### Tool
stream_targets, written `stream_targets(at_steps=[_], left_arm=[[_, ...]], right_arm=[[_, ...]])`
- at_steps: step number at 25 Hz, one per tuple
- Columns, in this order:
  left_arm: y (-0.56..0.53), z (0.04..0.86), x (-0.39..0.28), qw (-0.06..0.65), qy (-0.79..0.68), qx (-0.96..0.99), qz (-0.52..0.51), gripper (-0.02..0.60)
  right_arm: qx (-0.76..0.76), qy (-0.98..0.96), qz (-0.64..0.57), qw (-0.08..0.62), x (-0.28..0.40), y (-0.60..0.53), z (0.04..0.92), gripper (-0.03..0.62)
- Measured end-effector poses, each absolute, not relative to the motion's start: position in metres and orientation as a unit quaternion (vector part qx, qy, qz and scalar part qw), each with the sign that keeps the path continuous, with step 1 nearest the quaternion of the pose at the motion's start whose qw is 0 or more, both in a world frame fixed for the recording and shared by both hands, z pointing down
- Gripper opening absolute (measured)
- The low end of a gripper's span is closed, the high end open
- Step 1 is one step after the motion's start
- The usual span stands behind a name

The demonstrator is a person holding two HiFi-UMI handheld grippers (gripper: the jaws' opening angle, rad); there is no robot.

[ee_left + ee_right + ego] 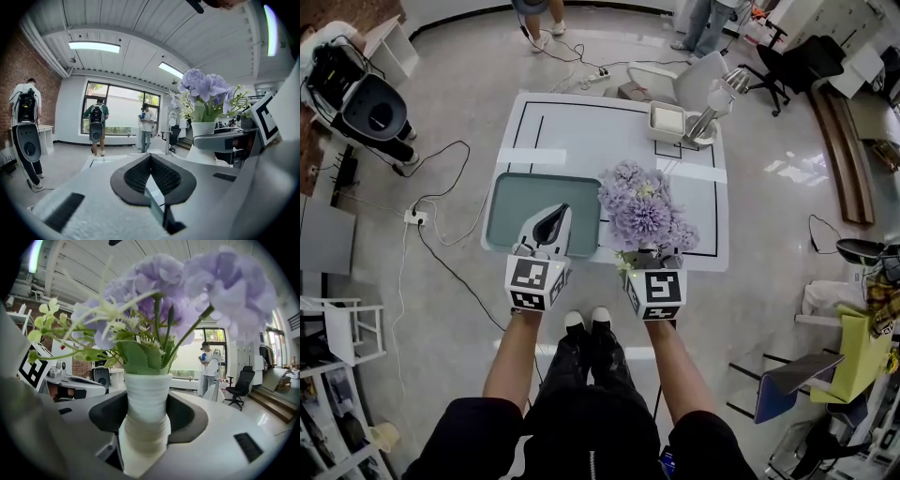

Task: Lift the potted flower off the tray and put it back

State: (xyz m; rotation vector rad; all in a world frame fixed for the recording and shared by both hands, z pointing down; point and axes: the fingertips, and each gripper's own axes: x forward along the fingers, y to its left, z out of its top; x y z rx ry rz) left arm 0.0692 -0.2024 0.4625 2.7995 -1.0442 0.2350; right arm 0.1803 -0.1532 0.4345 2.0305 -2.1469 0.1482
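Note:
The potted flower [642, 211] is a bunch of purple blooms in a white ribbed pot [146, 404]. My right gripper [147, 411] is shut on the pot, with a pad pressed against each side. In the head view the right gripper [649, 255] holds the flower to the right of the teal tray [511, 202], over the table's near edge. The blooms hide the pot and the fingertips there. My left gripper [551, 223] hovers over the tray's near right part, its tips meeting with nothing between them. From the left gripper [151, 159] view, the flower [206, 91] shows at the right.
The white table [581, 131] carries black lines and white tape strips. A white box [667, 122] and a metal lamp-like stand [712, 108] sit at its far right corner. People stand beyond the table, cables [441, 253] run over the floor, and chairs [806, 66] stand at the right.

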Motion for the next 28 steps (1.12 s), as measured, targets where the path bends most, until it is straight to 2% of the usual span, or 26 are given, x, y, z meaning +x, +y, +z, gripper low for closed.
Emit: stream_targets(at_steps=[11, 28], left_arm=[[-0.213, 0.477, 0.041, 0.08, -0.369, 0.921, 0.089, 0.005], [-0.243, 0.528, -0.069, 0.107, -0.465, 0.871, 0.119, 0.005]], right_arm=[[0.661, -0.742, 0.062, 0.091, 0.154, -0.177, 0.452, 0.244], [0.587, -0.802, 0.074, 0.08, 0.068, -0.26, 0.515, 0.244]])
